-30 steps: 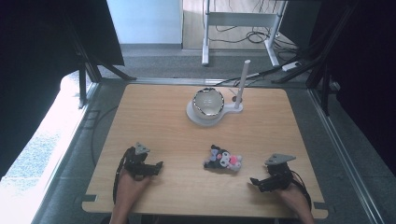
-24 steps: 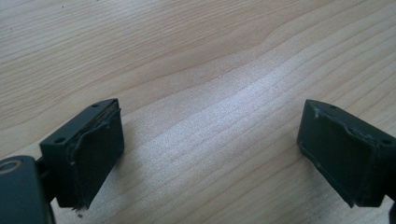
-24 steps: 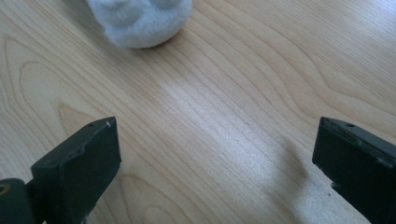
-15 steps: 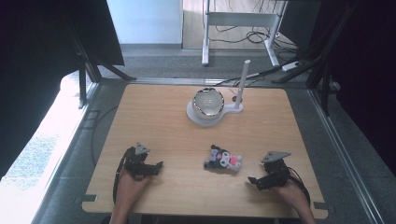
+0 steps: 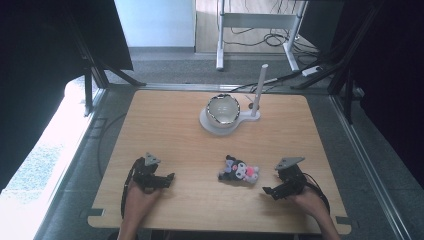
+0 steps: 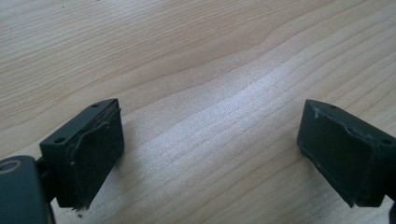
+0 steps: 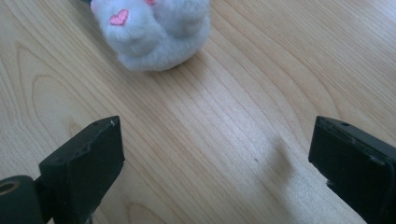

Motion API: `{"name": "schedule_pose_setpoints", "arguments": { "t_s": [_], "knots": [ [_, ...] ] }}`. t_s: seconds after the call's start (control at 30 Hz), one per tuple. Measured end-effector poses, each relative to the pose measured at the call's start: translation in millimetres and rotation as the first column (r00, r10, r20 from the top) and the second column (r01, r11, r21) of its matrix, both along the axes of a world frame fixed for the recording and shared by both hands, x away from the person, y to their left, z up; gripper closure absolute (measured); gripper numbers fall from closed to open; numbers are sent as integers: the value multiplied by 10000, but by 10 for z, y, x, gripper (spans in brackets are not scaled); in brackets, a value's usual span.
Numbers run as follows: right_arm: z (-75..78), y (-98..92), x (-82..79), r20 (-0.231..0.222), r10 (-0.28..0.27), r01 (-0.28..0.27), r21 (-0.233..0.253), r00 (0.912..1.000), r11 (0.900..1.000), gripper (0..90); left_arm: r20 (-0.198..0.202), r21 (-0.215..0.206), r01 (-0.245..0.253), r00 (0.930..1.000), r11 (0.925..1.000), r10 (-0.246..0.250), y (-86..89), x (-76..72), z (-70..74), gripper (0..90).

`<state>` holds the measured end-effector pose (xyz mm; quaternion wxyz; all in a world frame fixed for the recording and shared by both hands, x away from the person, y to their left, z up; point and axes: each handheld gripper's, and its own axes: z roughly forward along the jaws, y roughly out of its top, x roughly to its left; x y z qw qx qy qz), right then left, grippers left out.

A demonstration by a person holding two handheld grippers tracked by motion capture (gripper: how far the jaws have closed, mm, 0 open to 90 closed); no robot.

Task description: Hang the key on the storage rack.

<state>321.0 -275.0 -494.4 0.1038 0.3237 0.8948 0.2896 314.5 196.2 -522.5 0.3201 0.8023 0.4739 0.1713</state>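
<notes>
Plush toy [image 5: 238, 171], black w/ pink and white bits, lies on the desk [image 5: 170, 125] just ahead of the right gripper [image 5: 270, 190], off its jaw tips, not touching. In the right gripper view the toy's pale fuzzy end w/ a pink heart [image 7: 152, 28] sits beyond the jaws, nearer the left-hand jaw's line than the other; bare wood betw. the jaws. Those jaws stand wide apart, nothing in them.

Vs. half a sec ago: right gripper looks a touch closer to the toy, a very small shift; toy itself hasn't budged. Over the full sec it's the same story, the gripper edging in from the desk's near right corner.

Left gripper [image 5: 167, 178] sits low on the desk well off to the toy's other side, jaws pointing toward it. Left gripper view: jaws [image 6: 210, 154] spread wide, only wood grain betw. and beyond them. No change there from earlier pics.

Farther out, well beyond both sets of jaws, a bowl [image 5: 223, 110] rests on a white base [image 5: 210, 125] w/ a white post [image 5: 259, 90] upright beside it. Same spot as before.
</notes>
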Motion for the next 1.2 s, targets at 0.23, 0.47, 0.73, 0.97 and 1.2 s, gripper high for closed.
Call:
{"name": "schedule_pose_setpoints", "arguments": {
  "t_s": [0.23, 0.47, 0.73, 0.97, 1.2],
  "knots": [
    [11, 69, 72, -242, -13, 12, -72, 9997, 10000, 22, -5, -11, -8, 10000, 10000, 8, -1, -1, 0, 72],
    [48, 128, 150, -467, 282, -304, -464, 9985, 9985, 23, -8, -13, -4, 10000, 10000, 4, -1, -1, 0, 72],
    [95, 224, 236, -655, 607, -659, -814, 9960, 9945, 28, -8, -11, -5, 10000, 10000, 5, -1, 0, 0, 72],
    [121, 316, 307, -881, 889, -971, -939, 9921, 9908, 11, -8, -11, -5, 10000, 10000, 5, -1, -1, 0, 72],
    [128, 409, 373, -1034, 1145, -1270, -1242, 9880, 9841, 0, -9, -13, -7, 10000, 10000, 7, -1, 0, 0, 72]
  ]
}}
